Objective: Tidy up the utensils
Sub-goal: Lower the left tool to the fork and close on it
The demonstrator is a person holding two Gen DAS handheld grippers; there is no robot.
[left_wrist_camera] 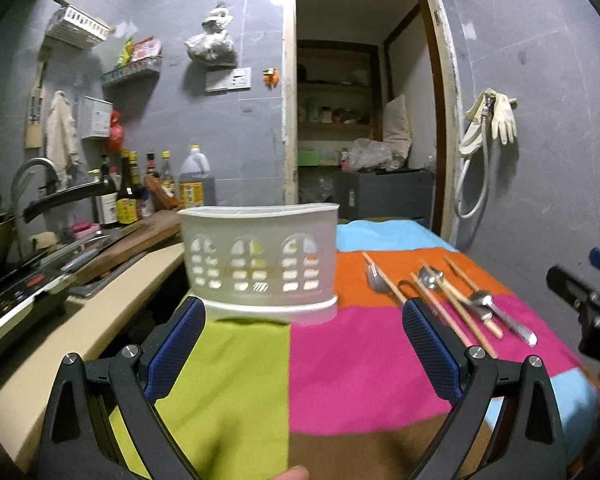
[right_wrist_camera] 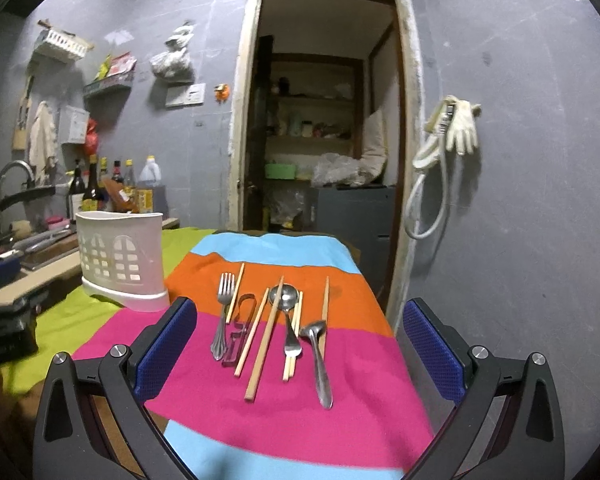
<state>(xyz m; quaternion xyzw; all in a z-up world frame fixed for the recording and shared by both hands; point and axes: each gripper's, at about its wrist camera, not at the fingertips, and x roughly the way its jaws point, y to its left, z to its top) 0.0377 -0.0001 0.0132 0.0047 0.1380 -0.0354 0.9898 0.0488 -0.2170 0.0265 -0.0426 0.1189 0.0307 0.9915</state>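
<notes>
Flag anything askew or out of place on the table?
Steel fork, spoons and wooden chopsticks lie loose and crisscrossed on the striped cloth, none in the white perforated plastic holder. No spills or damage visible.

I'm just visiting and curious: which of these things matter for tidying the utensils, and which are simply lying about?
For the job: fork, spoons, chopsticks, white holder.

Just there: sauce bottles, rubber gloves, hose, striped cloth.

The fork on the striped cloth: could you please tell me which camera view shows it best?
The right wrist view shows the fork best: it lies whole and unobstructed, tines pointing away, at the left of the utensil row. In the left wrist view only its head shows, blurred, its handle hidden behind the left gripper's finger.
</notes>
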